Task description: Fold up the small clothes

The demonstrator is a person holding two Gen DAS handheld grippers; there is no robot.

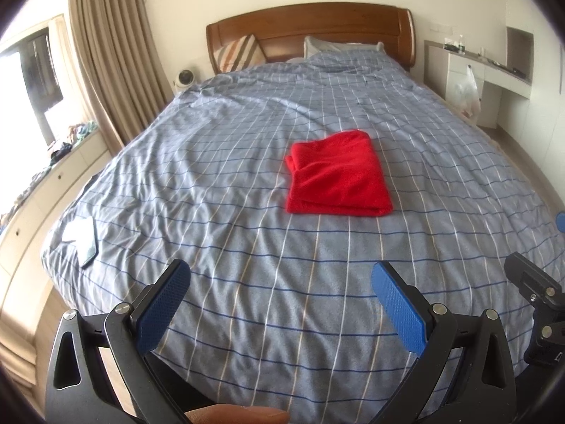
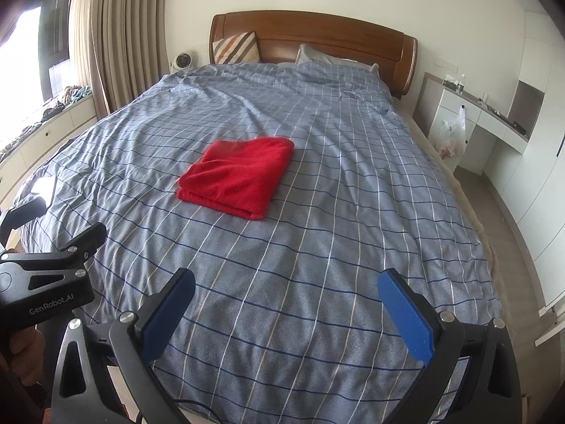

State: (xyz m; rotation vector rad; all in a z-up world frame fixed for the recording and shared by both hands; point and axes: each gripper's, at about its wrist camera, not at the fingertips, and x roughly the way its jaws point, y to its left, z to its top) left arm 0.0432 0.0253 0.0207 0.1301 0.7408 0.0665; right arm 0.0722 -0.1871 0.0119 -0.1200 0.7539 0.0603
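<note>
A red cloth (image 1: 337, 175) lies folded into a small rectangle in the middle of the bed, on the blue checked cover (image 1: 247, 194). It also shows in the right wrist view (image 2: 240, 175). My left gripper (image 1: 280, 272) is open and empty, held over the foot of the bed, well short of the cloth. My right gripper (image 2: 286, 279) is open and empty too, at the foot of the bed, to the right of the left one. The left gripper's body (image 2: 49, 268) shows at the left edge of the right wrist view.
A phone and a white paper (image 1: 83, 238) lie near the bed's left edge. Wooden headboard (image 1: 310, 31) and pillows stand at the far end. A low cabinet with clutter (image 1: 53, 162) runs along the left under the window. A white desk with a plastic bag (image 2: 455, 134) stands right.
</note>
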